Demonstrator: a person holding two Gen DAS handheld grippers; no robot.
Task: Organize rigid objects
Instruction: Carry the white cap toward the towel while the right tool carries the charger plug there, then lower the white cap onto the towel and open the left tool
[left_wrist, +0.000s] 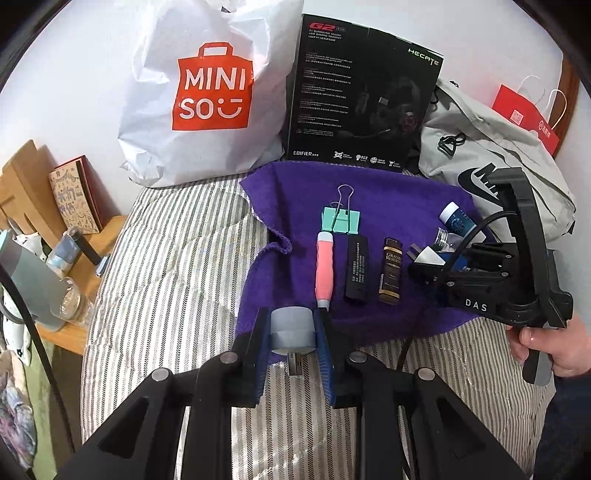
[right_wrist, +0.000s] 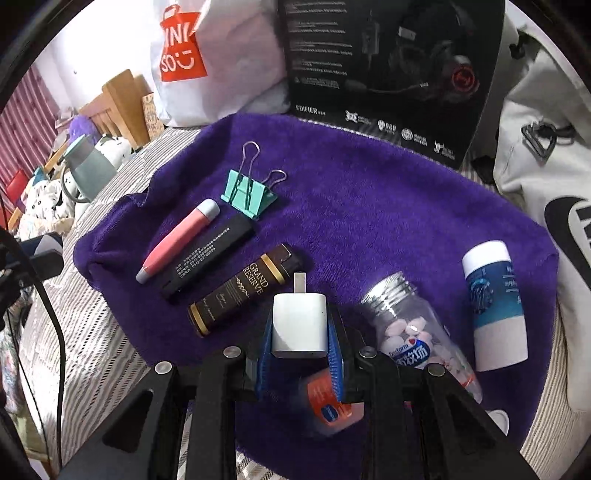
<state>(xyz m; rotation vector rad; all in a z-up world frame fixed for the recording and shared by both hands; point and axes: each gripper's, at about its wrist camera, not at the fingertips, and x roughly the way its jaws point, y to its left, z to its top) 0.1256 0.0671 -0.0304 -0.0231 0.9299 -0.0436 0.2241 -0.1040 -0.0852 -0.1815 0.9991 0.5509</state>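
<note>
The left gripper (left_wrist: 293, 332) hovered at the near edge of the purple towel (left_wrist: 388, 192), its two blue pads pinching a grey roll of tape (left_wrist: 293, 328) between them. The right gripper (right_wrist: 300, 332) was over the towel's near right part, its fingers clamped on the flat sides of a white plug adapter (right_wrist: 299, 325), prongs pointing away from the hand. In the left wrist view a person's hand (left_wrist: 546, 347) gripped that right tool's handle.

On the towel, three things lay side by side in a row: a pink pen-like stick (right_wrist: 177, 240), a black lighter (right_wrist: 207, 258) touching it, and a brown lighter (right_wrist: 240, 288) marked Grand Reserve just beside that. A mint binder clip (right_wrist: 249, 195) sat at the far end of the row. To the right lay a clear bottle of pills (right_wrist: 417, 332) with a metal cap, and beyond it a blue and white tube (right_wrist: 495, 302) near the towel's right edge. A small orange-labelled jar (right_wrist: 328, 402) showed under the right gripper, blurred.

The middle and far part of the towel was bare cloth. Its far edge was hemmed in by a white shopping bag (left_wrist: 199, 92), a black headset box (left_wrist: 362, 99) and a grey backpack (left_wrist: 491, 147). The striped bedding (left_wrist: 166, 258) to the left lay open up to the wooden shelf (left_wrist: 92, 258).
</note>
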